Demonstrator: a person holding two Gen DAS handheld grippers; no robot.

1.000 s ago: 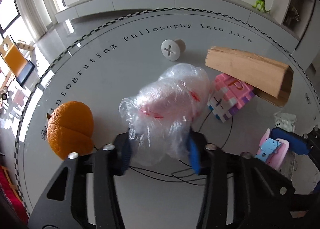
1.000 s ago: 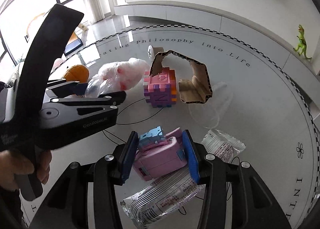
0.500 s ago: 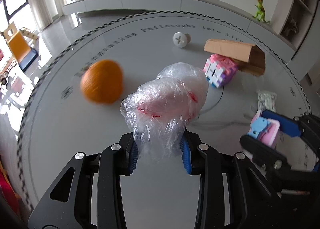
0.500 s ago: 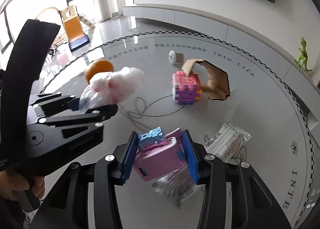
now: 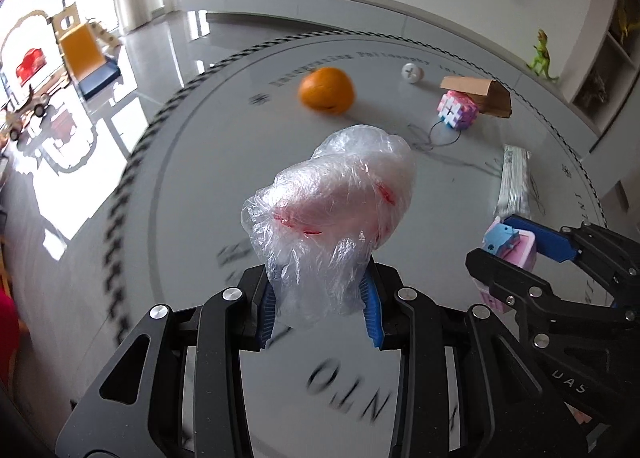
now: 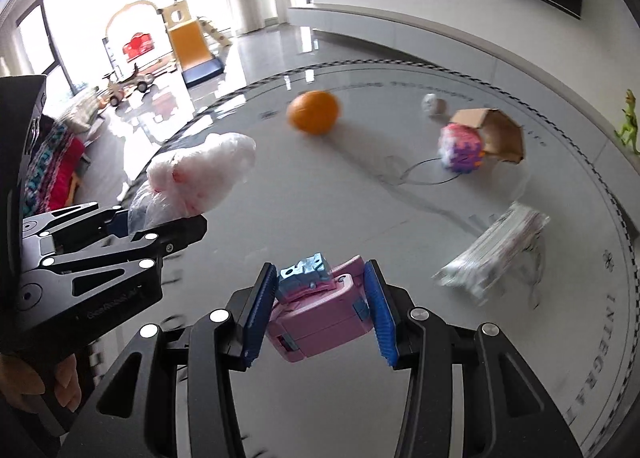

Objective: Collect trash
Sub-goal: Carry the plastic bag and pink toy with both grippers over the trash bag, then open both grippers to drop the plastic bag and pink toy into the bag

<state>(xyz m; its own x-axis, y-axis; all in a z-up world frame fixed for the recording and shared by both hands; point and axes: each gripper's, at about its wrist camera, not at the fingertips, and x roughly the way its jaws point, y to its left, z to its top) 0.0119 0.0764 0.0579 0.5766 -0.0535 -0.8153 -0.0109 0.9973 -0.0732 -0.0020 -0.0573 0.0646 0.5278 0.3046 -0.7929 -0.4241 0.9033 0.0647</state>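
Two loads airborne over the round table (image 5: 192, 218). Left gripper (image 5: 320, 310) is clamped on the crumpled plastic bag (image 5: 332, 210), pads biting only its loose lower end, so I reckon it could slide out mid-swing. Right gripper (image 6: 320, 314) squeezes the pink-and-blue toy (image 6: 316, 310), which sits tilted and may twist free. Foil wrapper (image 6: 496, 254) lies uncollected.

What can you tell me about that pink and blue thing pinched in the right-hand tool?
The pink toy looks like blocky hard plastic, with a pale blue piece on top and small blue fittings on its side. It sits tilted, lifted above the glossy table, clamped between the right gripper's blue ridged pads. Nothing else touches it.
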